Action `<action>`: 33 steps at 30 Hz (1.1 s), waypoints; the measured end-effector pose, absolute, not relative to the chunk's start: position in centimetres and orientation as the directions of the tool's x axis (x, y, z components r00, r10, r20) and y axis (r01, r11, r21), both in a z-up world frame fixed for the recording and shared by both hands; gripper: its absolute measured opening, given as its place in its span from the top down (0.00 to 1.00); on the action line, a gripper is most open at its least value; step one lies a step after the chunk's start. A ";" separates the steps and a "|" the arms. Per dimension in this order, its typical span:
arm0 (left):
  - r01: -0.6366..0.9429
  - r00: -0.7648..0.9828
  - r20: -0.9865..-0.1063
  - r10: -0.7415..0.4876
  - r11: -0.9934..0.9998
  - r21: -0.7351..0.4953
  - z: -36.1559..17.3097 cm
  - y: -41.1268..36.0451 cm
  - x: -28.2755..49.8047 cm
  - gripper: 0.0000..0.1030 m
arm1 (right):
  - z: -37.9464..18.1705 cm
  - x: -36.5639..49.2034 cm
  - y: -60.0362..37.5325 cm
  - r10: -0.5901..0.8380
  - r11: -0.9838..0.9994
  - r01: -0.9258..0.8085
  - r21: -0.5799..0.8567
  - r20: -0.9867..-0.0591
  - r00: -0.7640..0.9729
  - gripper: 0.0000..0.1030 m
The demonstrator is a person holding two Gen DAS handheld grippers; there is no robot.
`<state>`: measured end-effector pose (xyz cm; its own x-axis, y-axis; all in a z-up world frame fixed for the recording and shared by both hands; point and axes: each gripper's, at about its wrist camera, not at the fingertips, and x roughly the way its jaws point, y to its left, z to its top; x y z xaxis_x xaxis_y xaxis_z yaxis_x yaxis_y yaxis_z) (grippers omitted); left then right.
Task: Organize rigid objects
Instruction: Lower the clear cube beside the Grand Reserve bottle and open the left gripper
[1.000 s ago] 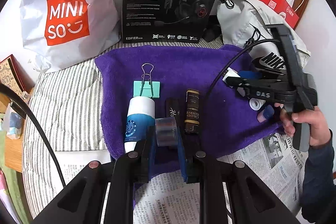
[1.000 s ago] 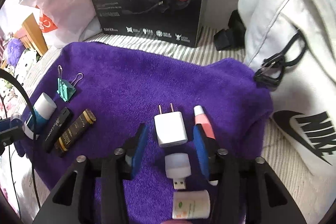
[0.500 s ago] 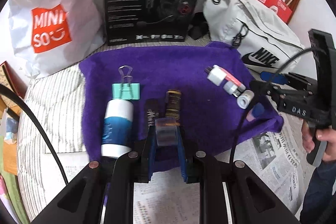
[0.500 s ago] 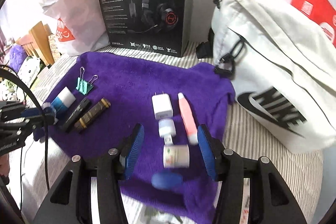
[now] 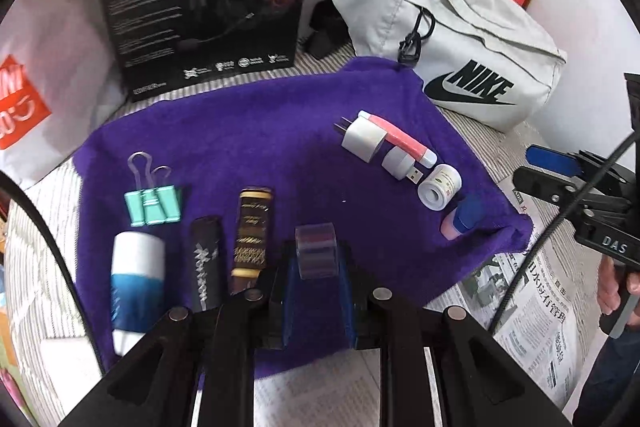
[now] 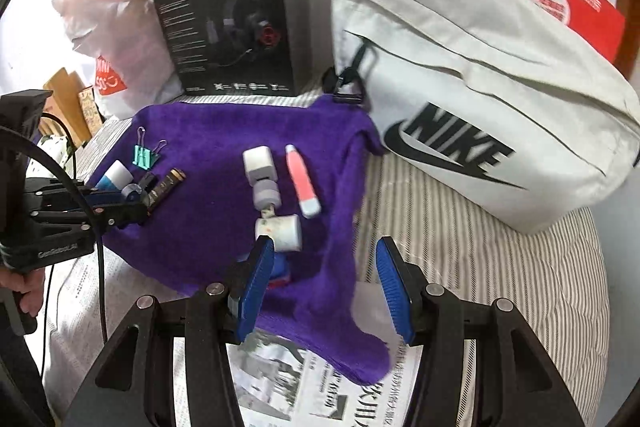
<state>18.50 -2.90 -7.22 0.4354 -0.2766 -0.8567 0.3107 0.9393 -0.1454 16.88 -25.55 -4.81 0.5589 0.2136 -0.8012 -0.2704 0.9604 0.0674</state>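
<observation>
Both views pulled back since earlier frame; purple towel (image 5: 260, 131) now seen whole. Left hand-held gripper (image 5: 316, 291) clenched on small translucent tape roll (image 5: 315, 255), lower centre, held above towel. Roll judged light, stiff, slick-sided; best pinched across flat faces. Right hand-held gripper (image 6: 324, 287) released, nothing held.

charger (image 5: 362, 138) btwn clip (image 5: 154, 206) & bag (image 5: 448, 43)

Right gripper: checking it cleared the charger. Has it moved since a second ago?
Yes. The right gripper, open and empty, has pulled back from the white charger it straddled, to the purple towel's near edge.
</observation>
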 end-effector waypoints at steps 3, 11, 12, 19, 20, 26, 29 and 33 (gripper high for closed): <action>0.305 0.420 -0.870 -0.259 0.943 -0.134 -8.0 -3.3 19.3 0.82 | -5.2 16.8 -26.2 0.199 0.967 -0.248 0.067 -0.805 0.559 0.49; 0.314 0.396 -0.885 -0.245 0.942 -0.121 -9.2 -4.0 20.6 0.82 | -5.7 16.3 -26.5 0.199 0.967 -0.243 0.071 -0.806 0.557 0.49; 0.315 0.393 -0.886 -0.245 0.941 -0.121 -9.3 -4.1 20.6 0.82 | -5.6 16.2 -26.4 0.203 0.966 -0.246 0.073 -0.805 0.557 0.49; 0.319 0.391 -0.893 -0.226 0.943 -0.099 -10.1 -4.8 21.1 0.82 | -5.3 15.1 -26.0 0.228 0.960 -0.266 0.088 -0.795 0.562 0.48; 0.319 0.394 -0.891 -0.224 0.943 -0.095 -10.1 -4.9 21.0 0.82 | -5.3 15.0 -25.9 0.230 0.959 -0.269 0.088 -0.795 0.561 0.48; 0.328 0.400 -0.892 -0.212 0.941 -0.077 -10.2 -5.3 20.8 0.82 | -4.9 14.4 -25.3 0.245 0.953 -0.290 0.087 -0.785 0.568 0.48; 0.333 0.400 -0.890 -0.220 0.939 -0.082 -10.2 -5.6 20.5 0.75 | -4.5 14.0 -24.9 0.244 0.951 -0.300 0.076 -0.780 0.576 0.48; 0.346 0.399 -0.891 -0.217 0.935 -0.073 -10.2 -6.1 19.7 0.62 | -4.0 13.4 -24.7 0.248 0.949 -0.306 0.073 -0.771 0.587 0.48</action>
<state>19.75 -6.14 -10.23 0.3987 -0.2169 -0.8910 0.3462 0.9353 -0.0728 13.41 -24.70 -4.01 0.5867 0.2483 -0.7708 -0.3061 0.9492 0.0727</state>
